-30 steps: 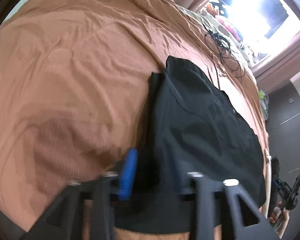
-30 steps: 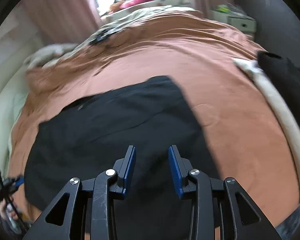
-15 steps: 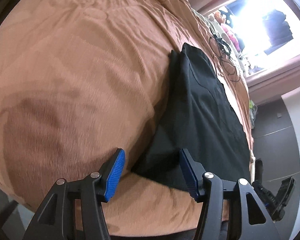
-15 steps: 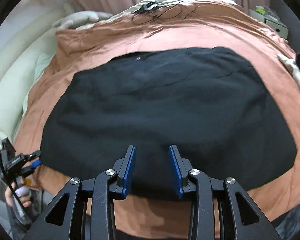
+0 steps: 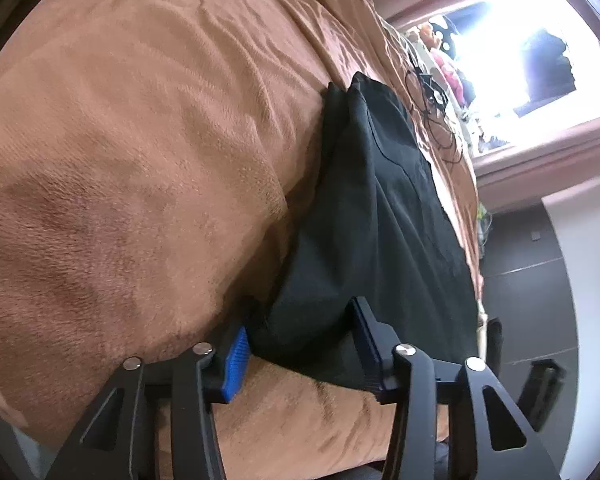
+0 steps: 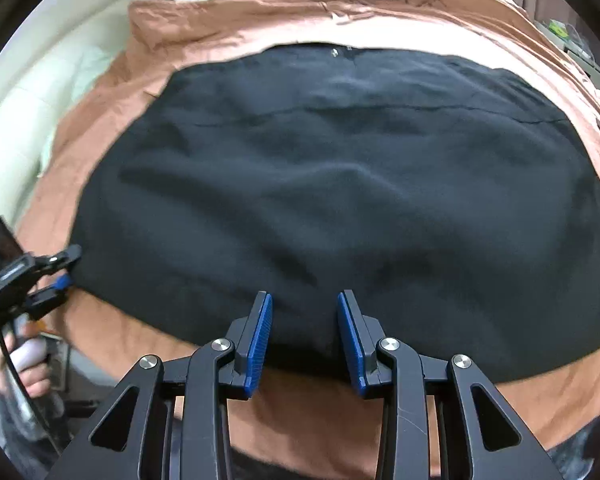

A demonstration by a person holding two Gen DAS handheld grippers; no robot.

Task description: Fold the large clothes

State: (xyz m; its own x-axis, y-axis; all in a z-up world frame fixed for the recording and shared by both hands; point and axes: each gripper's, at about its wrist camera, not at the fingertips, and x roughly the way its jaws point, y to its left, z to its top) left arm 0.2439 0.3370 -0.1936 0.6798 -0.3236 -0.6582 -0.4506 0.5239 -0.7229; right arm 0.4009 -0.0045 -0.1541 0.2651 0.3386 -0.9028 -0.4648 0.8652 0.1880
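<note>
Black garment point(image 6: 340, 184) spread on brown blanket point(image 6: 540, 384), right claw point(image 6: 303, 334) parted over near hem

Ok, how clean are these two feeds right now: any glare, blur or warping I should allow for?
Left wrist: the window is blown out white, the garment reads near featureless black, and the blanket bulges with the fisheye. Right wrist: even light and no glare, slight smear across the garment, edges curved, corners vignetted.

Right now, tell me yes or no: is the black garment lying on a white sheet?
No. The black garment lies spread on a brown blanket.
</note>
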